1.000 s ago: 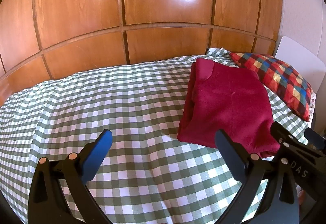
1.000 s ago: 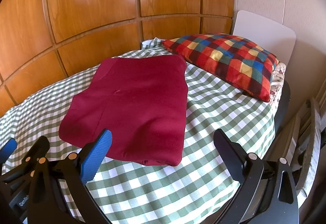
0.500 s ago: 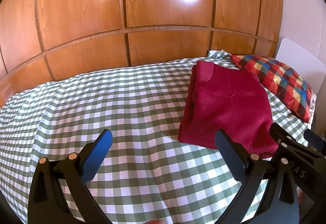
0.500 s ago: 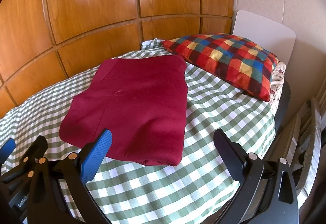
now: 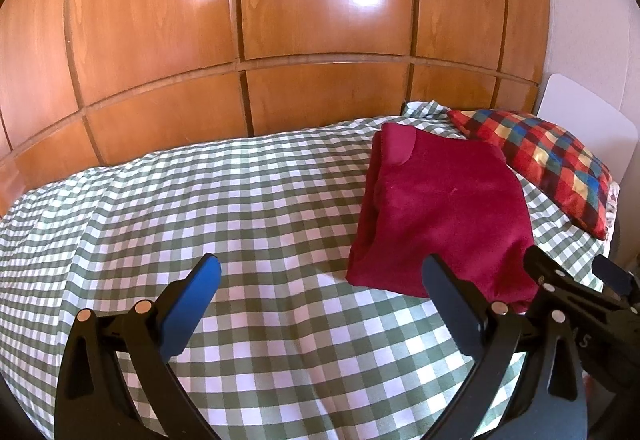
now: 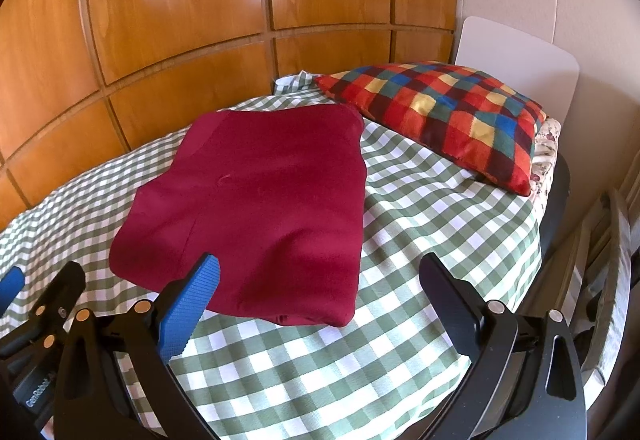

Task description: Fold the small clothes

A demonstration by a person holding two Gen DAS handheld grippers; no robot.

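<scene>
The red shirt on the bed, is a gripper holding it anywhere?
No. The folded red shirt lies loose on the checked bedcover. The left gripper and right gripper are both open with nothing between their fingers.

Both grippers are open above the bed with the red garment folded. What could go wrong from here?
The red garment lies near the bed's front edge; a nudge could slide it off. The checked sheet is wrinkled, so a low left gripper or right gripper might snag it and spoil the fold.

Bed's near edge under both claws' frames, perhaps a chair cropped at right.
</scene>
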